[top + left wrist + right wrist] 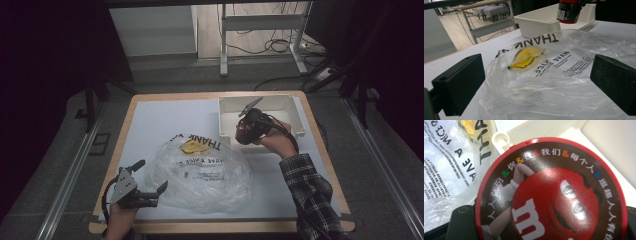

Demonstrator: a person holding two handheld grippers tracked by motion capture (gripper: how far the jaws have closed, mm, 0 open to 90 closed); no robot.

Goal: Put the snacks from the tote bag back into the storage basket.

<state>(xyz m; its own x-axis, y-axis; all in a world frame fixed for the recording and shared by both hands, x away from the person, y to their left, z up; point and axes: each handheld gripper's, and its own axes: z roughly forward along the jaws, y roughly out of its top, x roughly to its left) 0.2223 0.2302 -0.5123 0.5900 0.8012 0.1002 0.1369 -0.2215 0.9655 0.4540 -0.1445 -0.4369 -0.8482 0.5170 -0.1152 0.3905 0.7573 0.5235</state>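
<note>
**Right gripper carries candy tub at bin; left gripper wide at bag**

High view: I see the right gripper [248, 131] holding a red candy tub [245, 134] over the near-left corner of the white bin [295, 115]. The left gripper [150, 180] sits beside the clear plastic bag [205, 172], jaws apart.

Left gripper view: its jaws flank the bag [554, 82] without touching; the tub [568, 11] is cut off above.

Right gripper view: jaws clamp the tub's printed lid [551, 192], which hides most of the jaws.

Left tongs [150, 176]: black blocky jaws with a screw hole in one face, grey three-cornered plate on top, black cable trailing. Right tongs [248, 116]: black body, black cable looped back. Right arm wears a dark plaid sleeve [311, 192].
</note>
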